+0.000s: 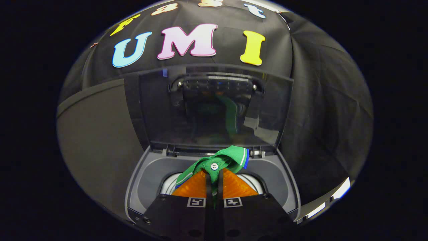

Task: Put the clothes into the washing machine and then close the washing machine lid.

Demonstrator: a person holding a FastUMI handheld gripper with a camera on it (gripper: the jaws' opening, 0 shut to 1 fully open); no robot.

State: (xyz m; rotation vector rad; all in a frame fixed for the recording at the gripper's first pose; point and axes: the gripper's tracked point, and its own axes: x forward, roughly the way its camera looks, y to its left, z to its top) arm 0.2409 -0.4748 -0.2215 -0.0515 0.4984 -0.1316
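Observation:
A green garment point(220, 160) with white and blue trim and a white button is pinched between my fingers. My gripper point(214, 174) is shut on it and holds it right above the round drum opening point(169, 184) of the top-loading washing machine point(147, 180). The machine's dark see-through lid point(214, 107) stands upright just beyond the garment, hinged at the back of the tub. Most of the drum is hidden behind my fingers and the cloth.
The grey rim of the washer point(284, 187) rings the opening on both sides. Black booth cloth hangs behind and to the right of the lid. A dark flat panel point(97, 134) stands to the left of the machine.

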